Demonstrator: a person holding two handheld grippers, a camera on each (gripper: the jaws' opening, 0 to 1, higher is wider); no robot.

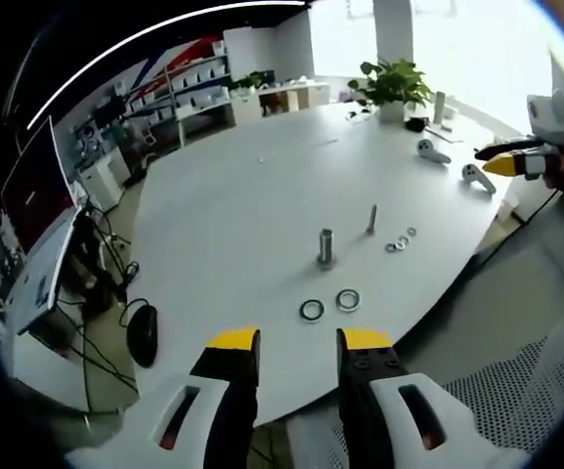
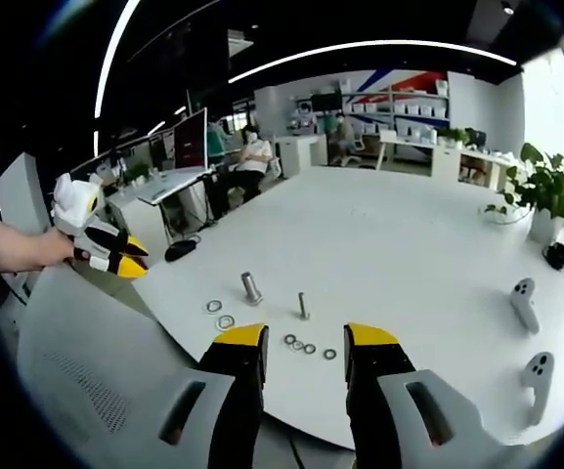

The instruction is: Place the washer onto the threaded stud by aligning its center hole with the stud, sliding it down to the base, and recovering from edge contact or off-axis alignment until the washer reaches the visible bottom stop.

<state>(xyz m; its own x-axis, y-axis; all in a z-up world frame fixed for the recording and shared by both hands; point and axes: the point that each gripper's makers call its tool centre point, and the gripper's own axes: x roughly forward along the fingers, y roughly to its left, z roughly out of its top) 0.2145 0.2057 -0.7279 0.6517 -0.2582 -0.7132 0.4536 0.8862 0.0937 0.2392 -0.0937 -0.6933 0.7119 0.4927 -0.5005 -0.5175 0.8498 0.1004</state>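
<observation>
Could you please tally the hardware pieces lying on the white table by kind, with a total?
Large washers: 2
Small washers: 3
Thick stud: 1
Thin stud: 1
Total: 7

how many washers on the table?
5. Two large metal ring washers lie side by side near the thick threaded stud. Three small metal washers lie in a row beside the thin bolt. None looks hidden.
</observation>
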